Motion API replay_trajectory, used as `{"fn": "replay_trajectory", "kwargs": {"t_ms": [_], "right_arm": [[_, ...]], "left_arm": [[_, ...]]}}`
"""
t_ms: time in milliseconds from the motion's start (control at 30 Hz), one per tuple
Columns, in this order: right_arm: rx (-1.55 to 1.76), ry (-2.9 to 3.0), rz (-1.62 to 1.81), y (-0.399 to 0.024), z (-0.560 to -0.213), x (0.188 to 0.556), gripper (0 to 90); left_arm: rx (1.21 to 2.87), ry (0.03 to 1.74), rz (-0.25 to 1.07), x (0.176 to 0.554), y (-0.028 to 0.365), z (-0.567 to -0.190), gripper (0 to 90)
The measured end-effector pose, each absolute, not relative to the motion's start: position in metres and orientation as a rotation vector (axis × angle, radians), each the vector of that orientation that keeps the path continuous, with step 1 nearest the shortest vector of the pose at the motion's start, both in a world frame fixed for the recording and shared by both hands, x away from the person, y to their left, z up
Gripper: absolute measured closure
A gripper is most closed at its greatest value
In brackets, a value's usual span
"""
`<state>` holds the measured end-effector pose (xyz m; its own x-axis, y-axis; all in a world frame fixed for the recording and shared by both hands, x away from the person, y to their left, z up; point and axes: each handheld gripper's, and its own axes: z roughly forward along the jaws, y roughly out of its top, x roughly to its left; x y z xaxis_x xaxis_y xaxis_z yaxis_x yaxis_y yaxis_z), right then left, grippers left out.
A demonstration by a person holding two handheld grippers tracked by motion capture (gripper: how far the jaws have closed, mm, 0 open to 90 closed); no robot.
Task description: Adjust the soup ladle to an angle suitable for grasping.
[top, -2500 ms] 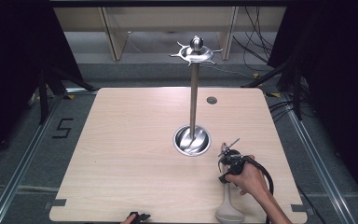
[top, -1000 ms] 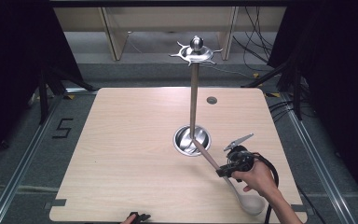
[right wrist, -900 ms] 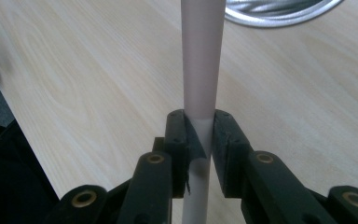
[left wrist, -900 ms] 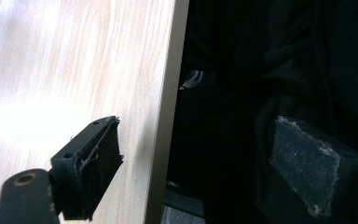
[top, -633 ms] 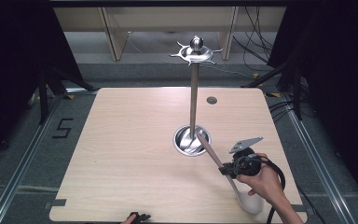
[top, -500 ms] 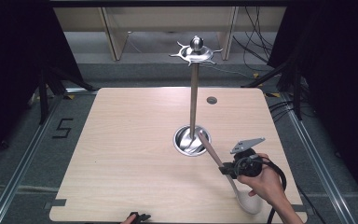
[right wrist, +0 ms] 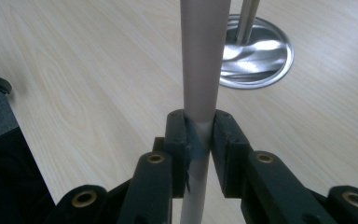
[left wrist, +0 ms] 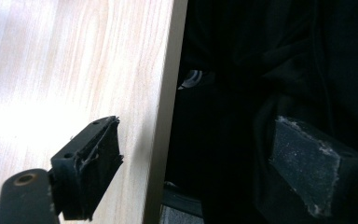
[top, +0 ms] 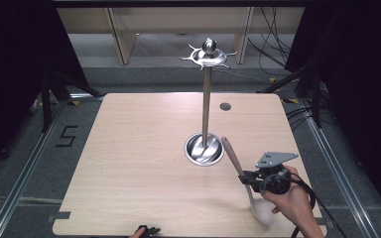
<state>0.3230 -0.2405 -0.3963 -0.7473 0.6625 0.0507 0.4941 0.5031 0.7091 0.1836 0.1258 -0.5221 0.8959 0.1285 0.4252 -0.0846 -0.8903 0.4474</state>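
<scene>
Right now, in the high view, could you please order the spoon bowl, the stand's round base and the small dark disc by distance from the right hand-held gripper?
From the right hand-held gripper, which is shut on the spoon's handle:
1. Spoon bowl, just below it near the table's front edge.
2. Stand's round base, up and to the left, mid-table.
3. Small dark disc, farthest, toward the table's far edge.

Pale wooden table (top: 129,163), black curtains (top: 10,74), cables on floor (top: 273,39)

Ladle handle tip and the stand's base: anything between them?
No. In the high view the ladle handle ends just right of the stand's base, with a sliver of bare table between. The right gripper clamps the handle.
</scene>
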Motion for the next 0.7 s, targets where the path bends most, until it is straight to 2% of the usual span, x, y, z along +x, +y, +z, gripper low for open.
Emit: {"fn": "replay_trajectory", "kwargs": {"t_ms": [700], "right_arm": [[0.899, 2.310, 1.241, -0.248, -0.360, 0.327, 77.8]], "left_arm": [[2.598, 0.028, 0.622, 0.183, 0.125, -0.522, 15.0]]}}
